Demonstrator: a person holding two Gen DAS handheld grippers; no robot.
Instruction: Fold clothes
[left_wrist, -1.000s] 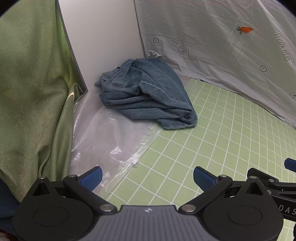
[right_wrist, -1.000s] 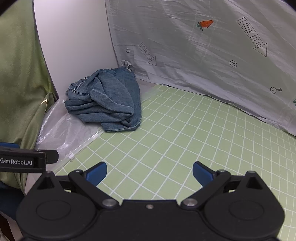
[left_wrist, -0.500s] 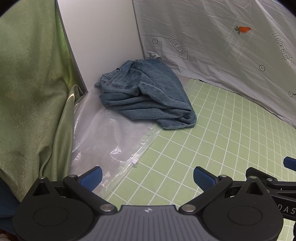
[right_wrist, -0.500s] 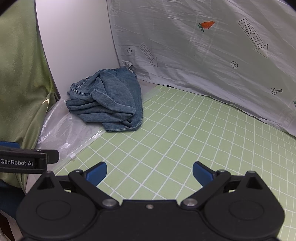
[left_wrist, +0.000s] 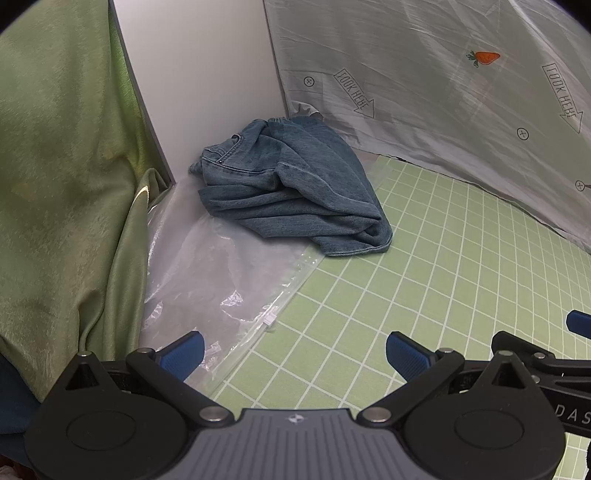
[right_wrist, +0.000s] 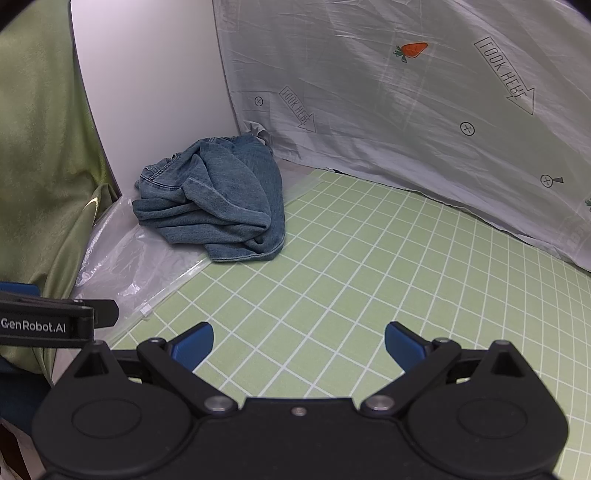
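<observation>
The jeans (left_wrist: 291, 184) lie crumpled and unfolded in the far left corner of the work surface, resting partly on a clear plastic zip bag (left_wrist: 218, 280) and partly on the green grid mat (left_wrist: 424, 266), close to the white wall panel (left_wrist: 199, 77) and the printed grey sheet (left_wrist: 443, 92). The left gripper (left_wrist: 293, 350) is positioned above the near edge of the mat with its blue-padded fingers spread wide and nothing between them, well apart from the jeans. The right gripper (right_wrist: 299, 341) is in the same condition, jaws wide apart and empty, with a green curtain (right_wrist: 33, 147) hanging at the left.
</observation>
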